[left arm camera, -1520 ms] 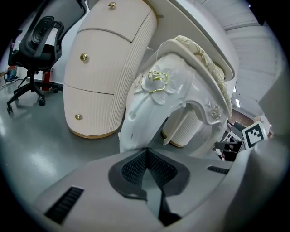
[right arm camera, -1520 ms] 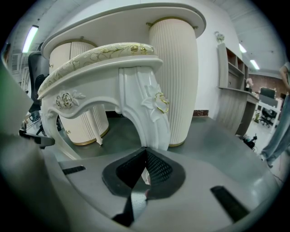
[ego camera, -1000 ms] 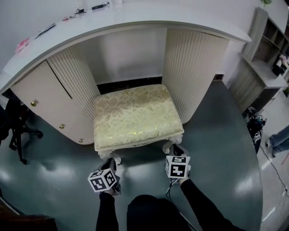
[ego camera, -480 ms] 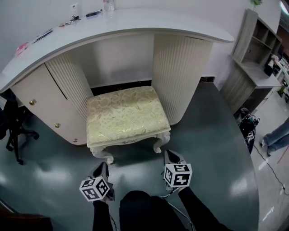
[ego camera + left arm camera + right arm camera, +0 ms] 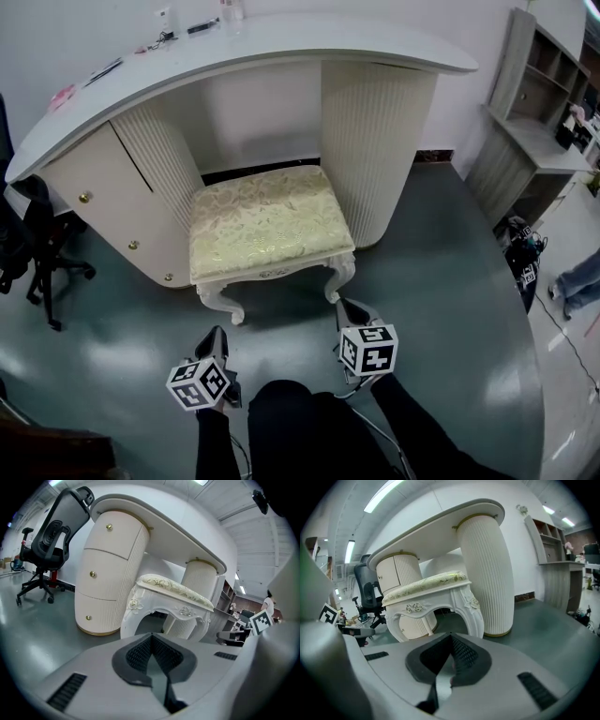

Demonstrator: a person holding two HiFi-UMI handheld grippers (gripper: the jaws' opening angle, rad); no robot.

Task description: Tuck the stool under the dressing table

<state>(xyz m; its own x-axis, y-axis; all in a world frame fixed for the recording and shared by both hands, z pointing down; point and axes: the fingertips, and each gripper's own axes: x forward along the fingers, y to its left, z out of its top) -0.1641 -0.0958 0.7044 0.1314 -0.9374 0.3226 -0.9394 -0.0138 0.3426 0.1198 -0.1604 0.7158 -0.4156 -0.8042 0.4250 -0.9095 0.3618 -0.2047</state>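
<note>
**Both grippers closed, empty, clear of the stool**

Left gripper (image 5: 151,638): my jaws are pressed together with nothing between them, touching nothing. Right gripper (image 5: 450,639): same, pads closed on each other and empty. I hold both low over the grey-green floor (image 5: 450,281), tips pointing forward.

The stool (image 5: 267,223) is straight ahead of both grippers, near but apart. Its front-left leg (image 5: 225,307) is just ahead of the left tips and its front-right leg (image 5: 339,279) is just ahead of the right tips. There is a visible floor gap at each.

The seat sits in the kneehole of the dressing table (image 5: 281,45), between the two ribbed pedestals. The drawer pedestal (image 5: 103,202) is forward-left of the left gripper and the round column (image 5: 370,141) is forward of the right gripper. The stool's front legs stand nearer to me than the pedestal bases.

Beyond that, a black office chair (image 5: 37,239) stands well off to the left of the left gripper. A shelf unit (image 5: 539,103) stands well off to the right of the right gripper. There are small items on the tabletop, too small to identify.
</note>
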